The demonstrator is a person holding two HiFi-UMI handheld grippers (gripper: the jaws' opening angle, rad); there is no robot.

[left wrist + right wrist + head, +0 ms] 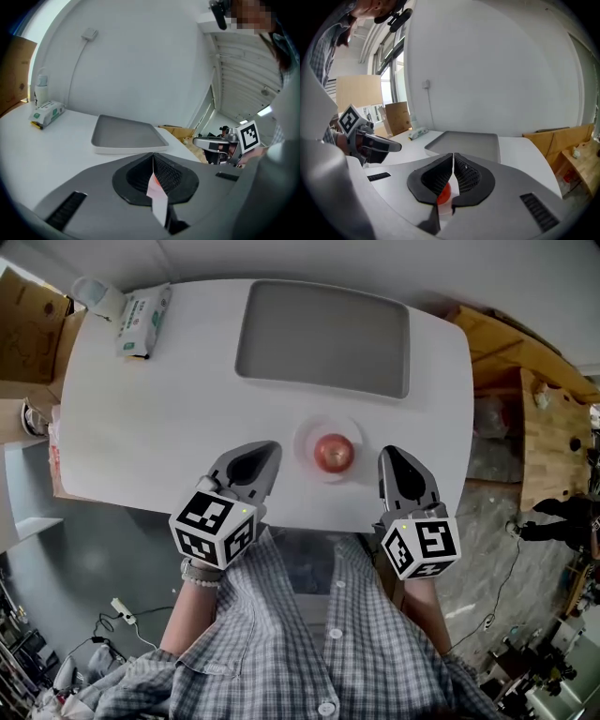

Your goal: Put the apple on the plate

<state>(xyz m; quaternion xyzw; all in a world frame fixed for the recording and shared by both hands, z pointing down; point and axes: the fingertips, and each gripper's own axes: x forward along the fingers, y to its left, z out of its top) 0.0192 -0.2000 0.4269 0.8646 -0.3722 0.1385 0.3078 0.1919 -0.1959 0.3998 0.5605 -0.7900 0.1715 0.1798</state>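
The left gripper (265,454) has its jaws pressed together with nothing between them. The right gripper (392,457) is closed too, its dark pads meeting at the tips, and it is empty. Both point forward and a little downward over the near edge of the white table (169,409).

The apple (333,452) sits on a small clear plate (306,430) between the two grippers, just right of the left gripper's tips and just left of the right gripper's tips, touching neither. In each gripper view a sliver of red shows low through the gap behind the closed jaws.

Ahead of both grippers, beyond the apple, lies a grey tray (323,334). Far ahead and to the left of the left gripper, a pack of wipes (142,320) lies beside a small bottle (98,296).
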